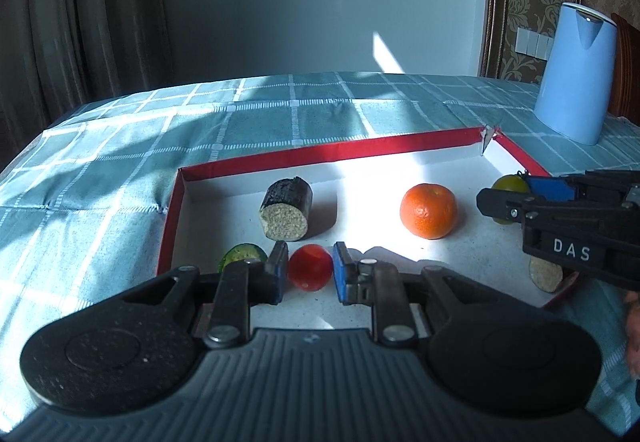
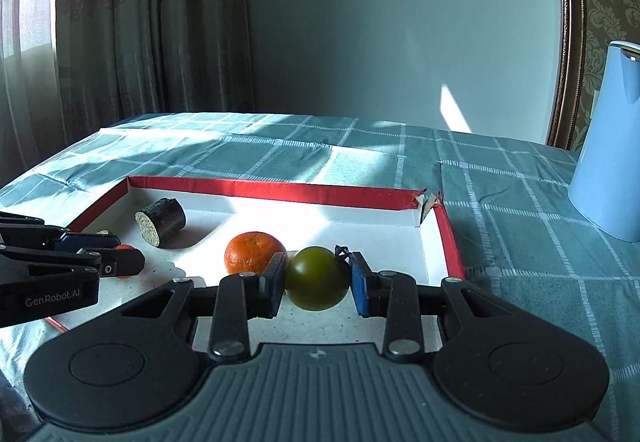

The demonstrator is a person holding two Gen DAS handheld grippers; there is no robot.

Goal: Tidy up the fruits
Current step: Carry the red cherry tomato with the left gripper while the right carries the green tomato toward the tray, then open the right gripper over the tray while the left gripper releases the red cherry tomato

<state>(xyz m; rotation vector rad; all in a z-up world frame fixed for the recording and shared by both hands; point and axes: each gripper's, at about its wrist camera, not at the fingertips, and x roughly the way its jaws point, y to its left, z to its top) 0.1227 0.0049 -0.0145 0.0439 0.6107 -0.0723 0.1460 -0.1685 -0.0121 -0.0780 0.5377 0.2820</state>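
"DAS" is read on the right gripper (image 2: 318, 284), whose jaws are closed against a green tomato (image 2: 317, 280), and "GenRobot.AI" on the left gripper (image 1: 310, 272), whose jaws are parted around a red tomato (image 1: 310, 267), both inside the red-rimmed tray (image 1: 320, 153).

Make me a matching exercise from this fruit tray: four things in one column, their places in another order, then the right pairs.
Things:
1. red tomato
2. green tomato
3. orange
4. kettle

Places:
A. on the tablecloth, outside the tray
B. between the left gripper fingers
C. free on the tray floor, no gripper around it
D. between the right gripper fingers

Pairs: 1-B, 2-D, 3-C, 4-A
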